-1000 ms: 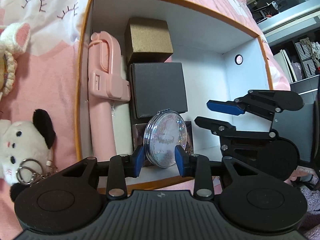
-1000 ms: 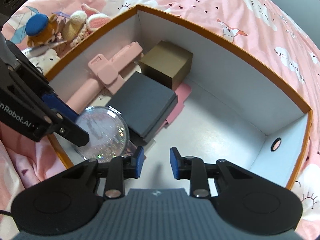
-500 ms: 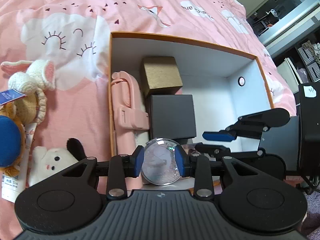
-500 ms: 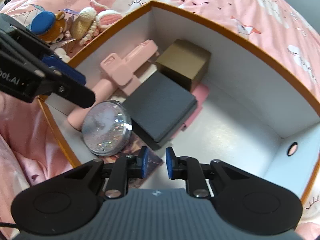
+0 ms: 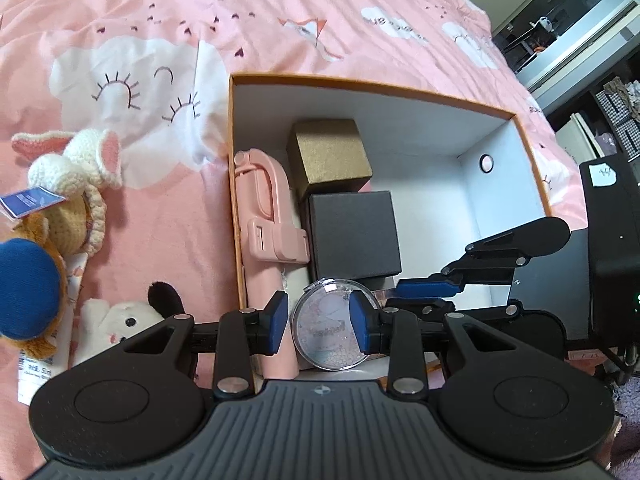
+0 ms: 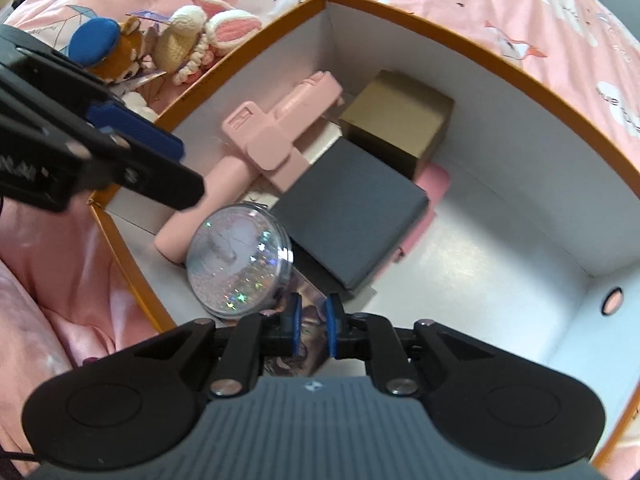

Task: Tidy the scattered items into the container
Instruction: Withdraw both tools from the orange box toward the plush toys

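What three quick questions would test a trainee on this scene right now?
1. True or false: the glitter compact lies inside the orange box.
2. How many plush toys lie outside the box on the bedding?
3. Between the gold box and the compact lies: A) a plush toy; B) the dark grey box; C) a book.

Key: 1 true; 2 three; 3 B.

Printed card [image 6: 308, 312] mostly hidden under glitter compact [image 6: 239, 257], right tongs [image 6: 313, 329].

Between the left gripper's [image 5: 319, 322] parted fingers lies a glittery round compact [image 5: 334, 334], inside the orange-rimmed box [image 5: 360, 84].
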A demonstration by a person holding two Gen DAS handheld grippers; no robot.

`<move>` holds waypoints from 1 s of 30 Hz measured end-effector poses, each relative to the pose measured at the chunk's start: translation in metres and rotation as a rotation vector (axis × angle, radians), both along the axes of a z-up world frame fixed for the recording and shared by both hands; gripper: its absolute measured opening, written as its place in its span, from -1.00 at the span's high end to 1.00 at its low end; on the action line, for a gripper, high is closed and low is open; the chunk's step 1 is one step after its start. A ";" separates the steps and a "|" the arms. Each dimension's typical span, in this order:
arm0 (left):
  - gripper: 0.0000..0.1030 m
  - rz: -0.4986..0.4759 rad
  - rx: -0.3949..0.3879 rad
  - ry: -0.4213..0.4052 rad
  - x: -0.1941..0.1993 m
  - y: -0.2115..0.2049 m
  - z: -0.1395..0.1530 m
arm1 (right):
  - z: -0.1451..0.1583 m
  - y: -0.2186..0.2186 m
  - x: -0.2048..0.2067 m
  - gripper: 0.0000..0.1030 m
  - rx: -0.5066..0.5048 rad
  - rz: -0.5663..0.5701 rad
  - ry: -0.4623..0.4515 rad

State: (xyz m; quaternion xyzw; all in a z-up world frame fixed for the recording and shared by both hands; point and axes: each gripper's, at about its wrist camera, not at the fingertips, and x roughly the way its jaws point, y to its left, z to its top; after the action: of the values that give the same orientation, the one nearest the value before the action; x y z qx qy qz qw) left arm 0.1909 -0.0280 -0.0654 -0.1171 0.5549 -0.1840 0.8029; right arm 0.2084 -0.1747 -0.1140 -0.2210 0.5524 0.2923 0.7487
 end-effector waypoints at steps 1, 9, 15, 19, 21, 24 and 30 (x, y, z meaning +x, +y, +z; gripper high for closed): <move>0.26 0.003 -0.001 -0.010 -0.002 0.003 0.003 | 0.003 -0.002 -0.002 0.69 0.008 -0.015 -0.008; 0.26 0.084 0.036 -0.136 -0.030 0.041 0.029 | 0.040 -0.020 -0.026 0.24 0.147 -0.173 -0.182; 0.26 0.164 0.130 -0.244 -0.060 0.070 0.049 | 0.070 -0.019 -0.046 -0.11 0.286 -0.294 -0.347; 0.26 0.188 0.227 -0.290 -0.079 0.084 0.057 | 0.082 -0.011 -0.061 -0.21 0.382 -0.357 -0.412; 0.26 0.192 0.255 -0.292 -0.088 0.090 0.058 | 0.084 -0.006 -0.066 -0.22 0.434 -0.391 -0.403; 0.26 0.197 0.281 -0.296 -0.100 0.098 0.058 | 0.083 0.004 -0.074 -0.24 0.496 -0.445 -0.400; 0.26 0.163 0.359 -0.319 -0.118 0.103 0.052 | 0.069 0.039 -0.089 -0.35 0.509 -0.459 -0.408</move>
State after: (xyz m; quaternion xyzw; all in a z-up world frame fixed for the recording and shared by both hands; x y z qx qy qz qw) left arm 0.0730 0.0753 -0.0131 0.0135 0.4336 -0.0332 0.9004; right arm 0.1194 -0.1361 -0.0450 0.0474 0.3372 0.1950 0.9198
